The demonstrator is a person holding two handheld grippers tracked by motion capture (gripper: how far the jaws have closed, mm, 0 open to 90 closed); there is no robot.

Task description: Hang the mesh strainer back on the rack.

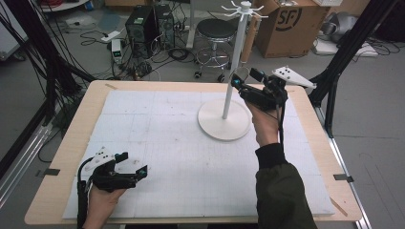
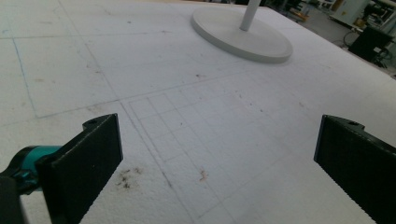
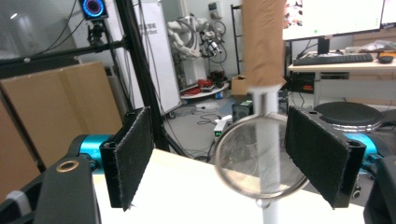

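A white hook stand (image 1: 233, 62) rises from a round base (image 1: 224, 125) at the table's far middle. From one of its top hooks hangs a wire-mesh strainer (image 1: 240, 74) with a brown wooden handle (image 1: 248, 40). My right gripper (image 1: 245, 78) is raised beside the pole, open, with the mesh bowl (image 3: 257, 158) between its jaws; the right jaw overlaps the rim, and I cannot tell if it touches. The handle (image 3: 264, 42) hangs straight above. My left gripper (image 1: 134, 163) rests low at the near left, open over bare foam with nothing between its jaws (image 2: 219, 163).
A white foam sheet (image 1: 181, 157) covers the wooden table (image 1: 71, 143). The stand's base (image 2: 243, 32) lies far ahead of the left gripper. Behind the table are a black stool (image 1: 216, 31), a cardboard box (image 1: 286, 24), computer cases and cables; black frame posts flank both sides.
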